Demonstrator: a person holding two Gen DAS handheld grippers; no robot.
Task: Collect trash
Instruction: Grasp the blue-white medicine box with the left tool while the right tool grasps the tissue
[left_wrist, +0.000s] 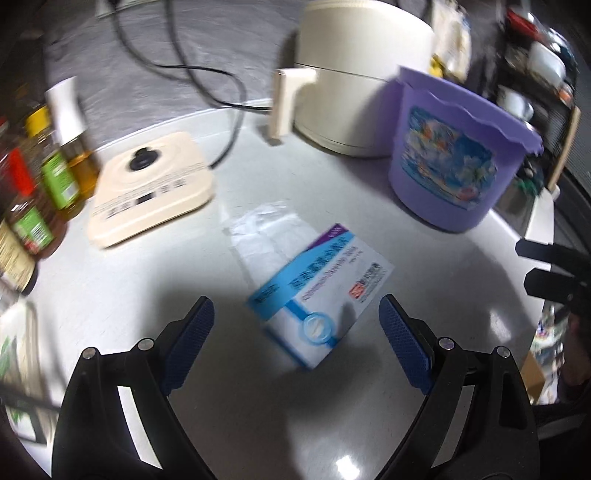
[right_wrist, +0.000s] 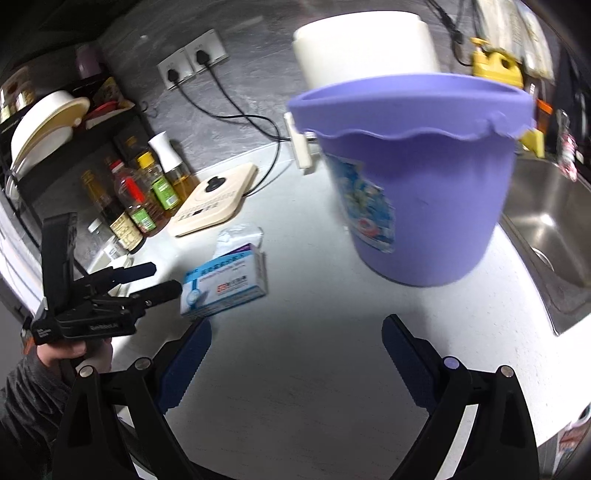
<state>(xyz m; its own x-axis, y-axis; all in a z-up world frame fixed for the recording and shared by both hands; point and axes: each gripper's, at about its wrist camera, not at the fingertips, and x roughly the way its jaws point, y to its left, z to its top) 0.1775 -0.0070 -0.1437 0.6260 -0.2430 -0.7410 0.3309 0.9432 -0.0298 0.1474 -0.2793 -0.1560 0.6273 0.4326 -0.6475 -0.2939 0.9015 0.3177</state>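
Observation:
A white and blue medicine box (left_wrist: 320, 295) lies flat on the white counter, just ahead of my left gripper (left_wrist: 297, 314), which is open with the box's near end between its blue pads. Behind the box lies a crumpled clear wrapper (left_wrist: 264, 230). A purple bucket (left_wrist: 454, 155) stands at the right rear. In the right wrist view the same box (right_wrist: 225, 286) and wrapper (right_wrist: 238, 236) sit at the left, the bucket (right_wrist: 417, 184) looms ahead, and my right gripper (right_wrist: 295, 332) is open over bare counter. The left gripper (right_wrist: 162, 280) shows there, held by a hand.
A cream scale-like base (left_wrist: 151, 188) with a black cord, several sauce bottles (left_wrist: 40, 184) at the left, a cream appliance (left_wrist: 362, 74) behind the bucket, a steel sink (right_wrist: 550, 229) at the right, and a dish rack (right_wrist: 44, 122) far left.

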